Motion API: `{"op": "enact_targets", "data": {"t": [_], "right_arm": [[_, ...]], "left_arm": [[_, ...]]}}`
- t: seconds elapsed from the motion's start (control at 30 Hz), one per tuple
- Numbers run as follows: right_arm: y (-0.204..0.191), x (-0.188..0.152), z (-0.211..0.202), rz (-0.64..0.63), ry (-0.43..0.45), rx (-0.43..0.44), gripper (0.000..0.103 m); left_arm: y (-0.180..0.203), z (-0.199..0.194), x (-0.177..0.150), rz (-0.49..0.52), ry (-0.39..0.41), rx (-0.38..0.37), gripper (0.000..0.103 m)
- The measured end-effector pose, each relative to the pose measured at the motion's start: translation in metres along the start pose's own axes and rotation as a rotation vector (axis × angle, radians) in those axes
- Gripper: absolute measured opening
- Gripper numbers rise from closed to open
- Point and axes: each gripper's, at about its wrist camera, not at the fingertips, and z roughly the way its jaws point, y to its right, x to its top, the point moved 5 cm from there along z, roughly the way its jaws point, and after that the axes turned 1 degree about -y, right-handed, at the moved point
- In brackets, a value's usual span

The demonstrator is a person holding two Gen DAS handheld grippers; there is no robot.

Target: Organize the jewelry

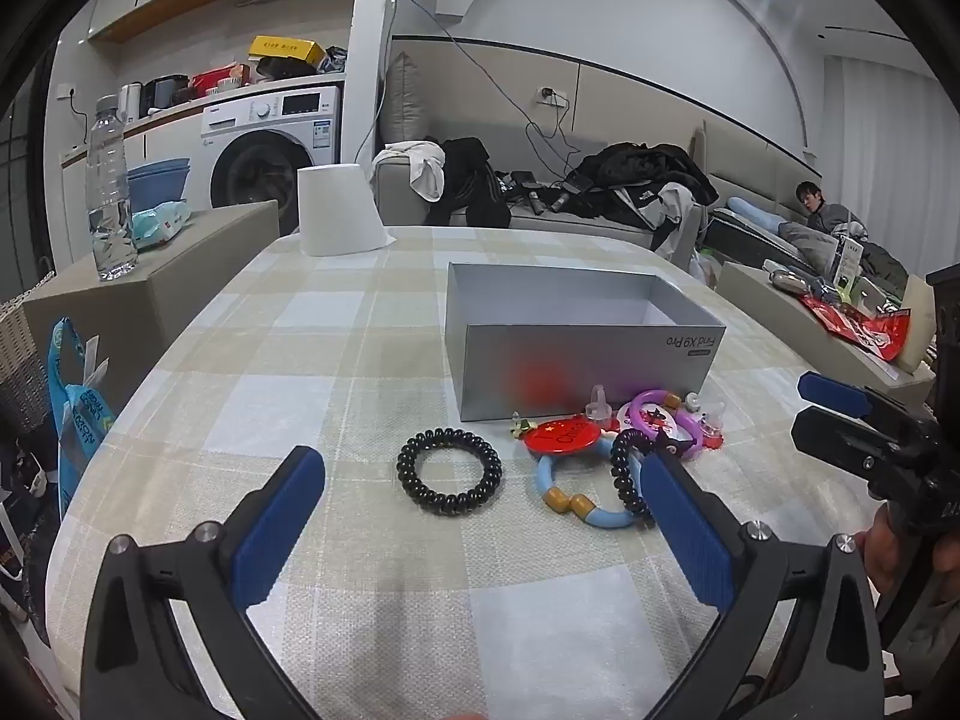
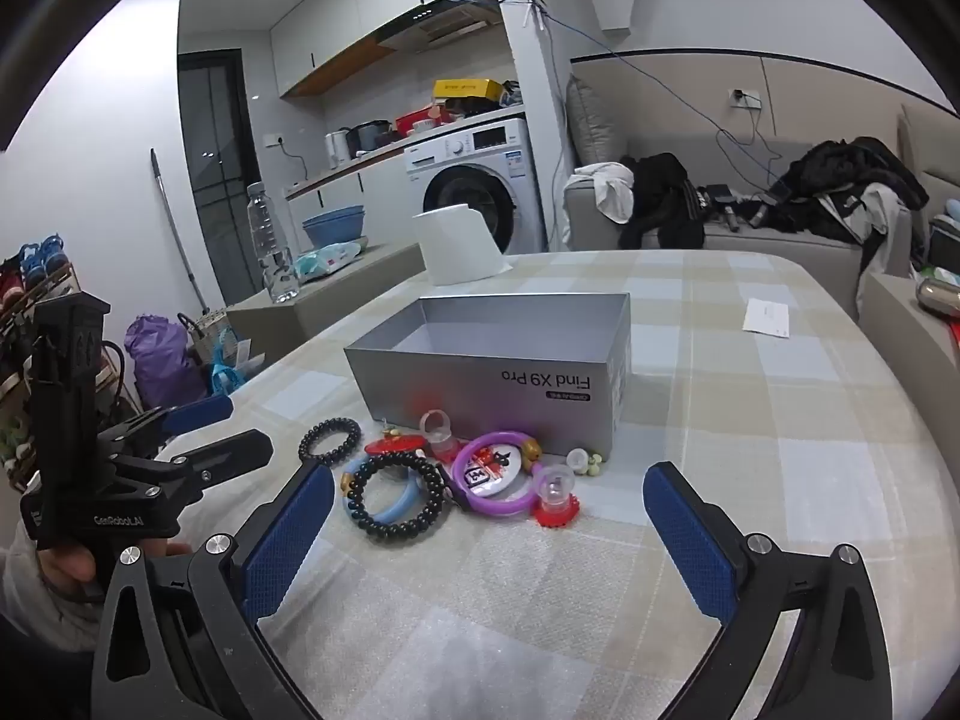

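Both claws hang spread and empty over the tabletop (image 1: pixel 360 600). The black coil hair tie (image 1: pixel 449 471) lies flat just ahead of the left claw (image 1: pixel 480 540), left of the jewelry pile (image 2: pixel 480 474) fronting the grey box (image 2: pixel 498 354); the right claw (image 2: pixel 489 534) faces that pile.

Both wrist views look forward and slightly down over the counter (image 1: pixel 372 588), from near. Both share the grey box (image 1: pixel 576 372) (image 2: pixel 480 378); the left view stands further left.
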Motion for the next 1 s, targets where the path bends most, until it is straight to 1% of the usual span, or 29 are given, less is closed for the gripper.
{"op": "enact_targets", "data": {"t": [0.17,0.27,1.0], "right_arm": [[0.0034,-0.0011,-0.0043,0.004,0.002,-0.002,0.103],[-0.0001,-0.0008,0.0007,-0.001,-0.013,-0.006,0.103],[0.0010,-0.0012,0.0019,0.003,-0.021,-0.006,0.103]], "left_arm": [[0.0000,-0.0001,0.0001,0.002,0.004,0.001,0.102],[-0.0002,0.0000,0.0000,0.002,0.005,0.001,0.102],[0.0000,-0.0002,0.0002,0.006,0.005,0.004,0.102]]}}
